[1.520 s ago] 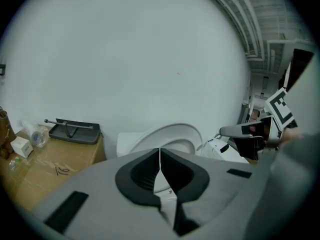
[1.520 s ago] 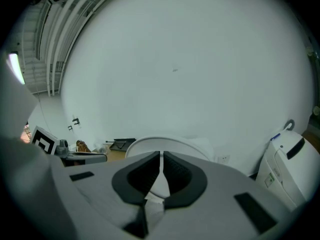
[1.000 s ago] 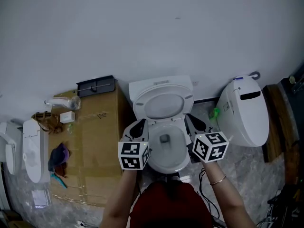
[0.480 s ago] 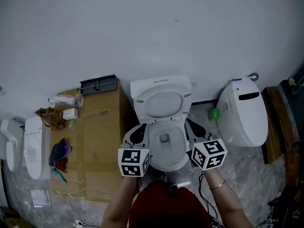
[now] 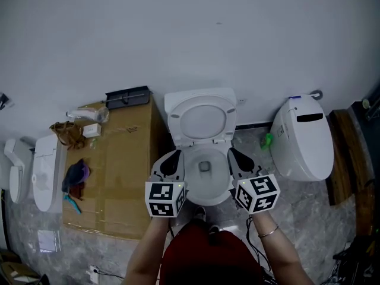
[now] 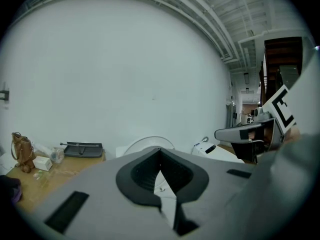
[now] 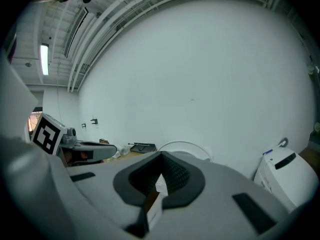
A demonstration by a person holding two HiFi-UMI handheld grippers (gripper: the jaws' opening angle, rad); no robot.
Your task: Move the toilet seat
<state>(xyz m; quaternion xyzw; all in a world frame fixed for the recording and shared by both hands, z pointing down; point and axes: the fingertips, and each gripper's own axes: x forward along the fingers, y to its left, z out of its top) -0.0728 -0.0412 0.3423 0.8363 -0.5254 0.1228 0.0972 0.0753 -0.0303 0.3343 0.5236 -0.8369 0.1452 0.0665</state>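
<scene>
The white toilet (image 5: 205, 186) stands against the wall in the head view, its bowl open. Its seat (image 5: 202, 119) stands raised, leaning back toward the wall. My left gripper (image 5: 171, 161) hovers at the bowl's left rim and my right gripper (image 5: 240, 160) at its right rim. Both are shut with nothing between the jaws. In the left gripper view the shut left gripper (image 6: 160, 153) points at the raised seat (image 6: 145, 142). The right gripper view shows the shut right gripper (image 7: 161, 157) with the seat's (image 7: 186, 146) curved top behind it.
A large cardboard box (image 5: 124, 171) stands left of the toilet, with a black tray (image 5: 127, 96), a bottle and small items on it. A second white toilet (image 5: 303, 136) stands at the right beside a wooden piece (image 5: 345, 153). More white toilet parts (image 5: 44, 172) lie at far left.
Both grippers have drawn back a little toward the person, away from the wall. They stay shut. The seat stays raised.
</scene>
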